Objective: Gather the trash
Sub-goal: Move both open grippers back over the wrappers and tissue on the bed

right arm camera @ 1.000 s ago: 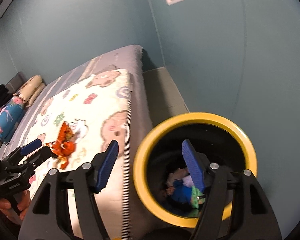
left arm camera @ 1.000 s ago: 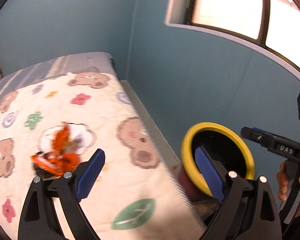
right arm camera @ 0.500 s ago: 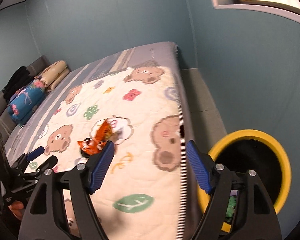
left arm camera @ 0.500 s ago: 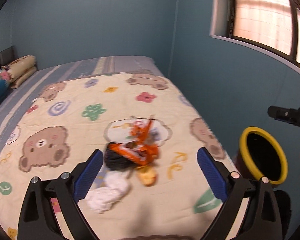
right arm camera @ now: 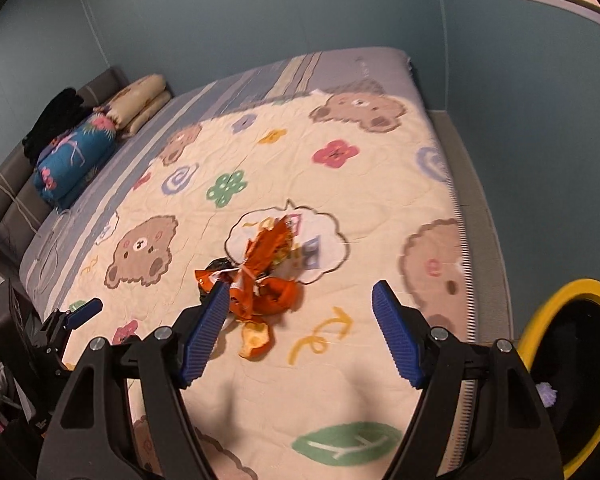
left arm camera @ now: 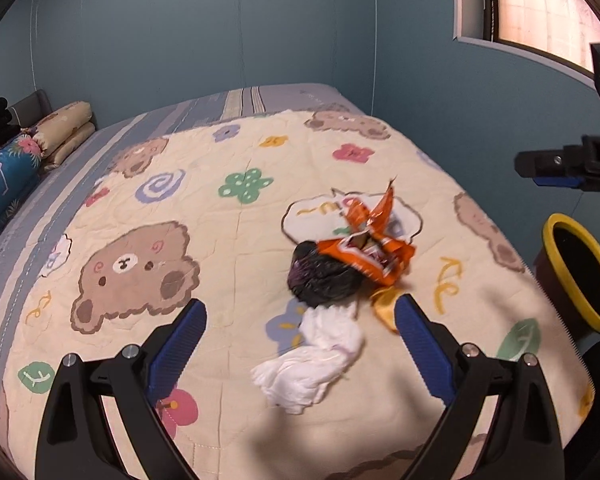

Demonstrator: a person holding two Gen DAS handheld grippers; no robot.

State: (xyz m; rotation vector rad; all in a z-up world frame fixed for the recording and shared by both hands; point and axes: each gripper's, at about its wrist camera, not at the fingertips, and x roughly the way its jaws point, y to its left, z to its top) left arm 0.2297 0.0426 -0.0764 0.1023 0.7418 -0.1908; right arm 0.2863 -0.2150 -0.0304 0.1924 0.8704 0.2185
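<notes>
Both claws stood wide open and empty: the left gripper (left arm camera: 300,320) hung over the near edge of the bed, the right gripper (right arm camera: 300,320) beside it, nearer the bed's right edge. Under them spread the cream quilted bedcover printed with bears and flowers (left arm camera: 220,216), carrying all the remaining litter near its middle, toward the near edge. Off the right edge stood the round black bin with a yellow rim (left arm camera: 580,272), some rubbish already inside. Largest of the pile was the crumpled orange foil snack wrapper (left arm camera: 364,248), lying on the black crumpled plastic bag (left arm camera: 320,280); touching that bag's near side was the white crumpled tissue (left arm camera: 320,356), and just beside it the small orange peel-like scrap (right arm camera: 256,340). By my judgement, the step in hand was the reach for another piece. Next, a claw needed lowering over one item, probably the tissue or wrapper, then closing gently, since the pieces overlapped.
</notes>
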